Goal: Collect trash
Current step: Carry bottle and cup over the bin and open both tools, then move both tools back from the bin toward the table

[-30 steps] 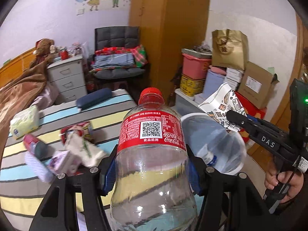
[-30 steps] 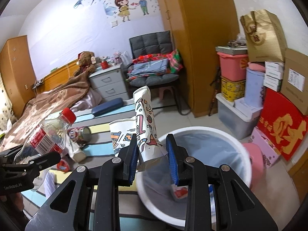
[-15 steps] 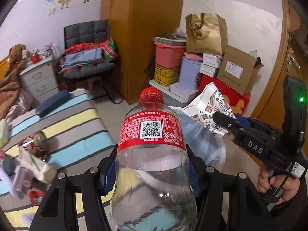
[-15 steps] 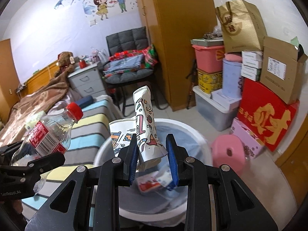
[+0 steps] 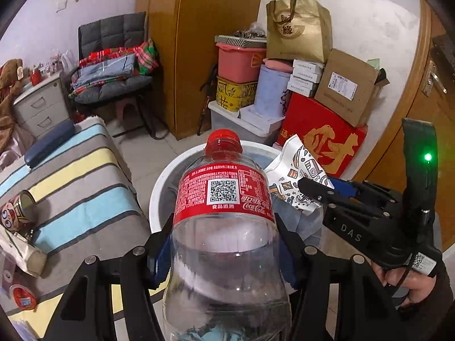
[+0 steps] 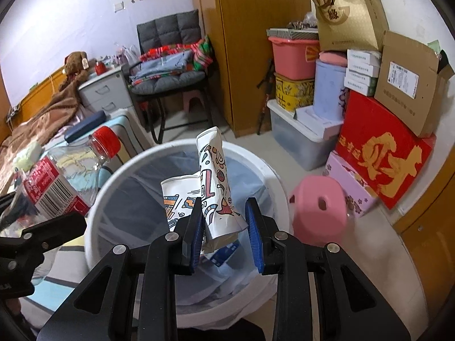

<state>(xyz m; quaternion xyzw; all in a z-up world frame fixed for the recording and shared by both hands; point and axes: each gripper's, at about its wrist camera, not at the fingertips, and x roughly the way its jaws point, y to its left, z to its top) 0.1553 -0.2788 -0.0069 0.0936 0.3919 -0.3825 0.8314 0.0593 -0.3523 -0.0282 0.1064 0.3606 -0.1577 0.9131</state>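
My left gripper (image 5: pixel 224 251) is shut on a clear plastic cola bottle (image 5: pixel 224 227) with a red cap and red label, held at the near rim of a white trash bin (image 5: pixel 159 187). The bottle also shows at the left of the right wrist view (image 6: pixel 65 176). My right gripper (image 6: pixel 224 224) is over the bin (image 6: pixel 108 179). A crumpled printed paper wrapper (image 6: pixel 212 182) stands between its jaws; the jaws have widened and the right pad stands clear of it. The wrapper also shows in the left wrist view (image 5: pixel 295 179). The bin holds a liner and some trash.
A striped bed (image 5: pixel 71 182) lies left of the bin, with a printed can (image 5: pixel 17 210), a packet and other litter on it. A pink stool (image 6: pixel 320 204), a red box (image 6: pixel 381 153) and stacked boxes stand right. A chair (image 6: pixel 167 76) stands behind.
Both grippers moved from the bed side to over the bin. The right jaws have widened around the wrapper. The left gripper still holds the bottle.
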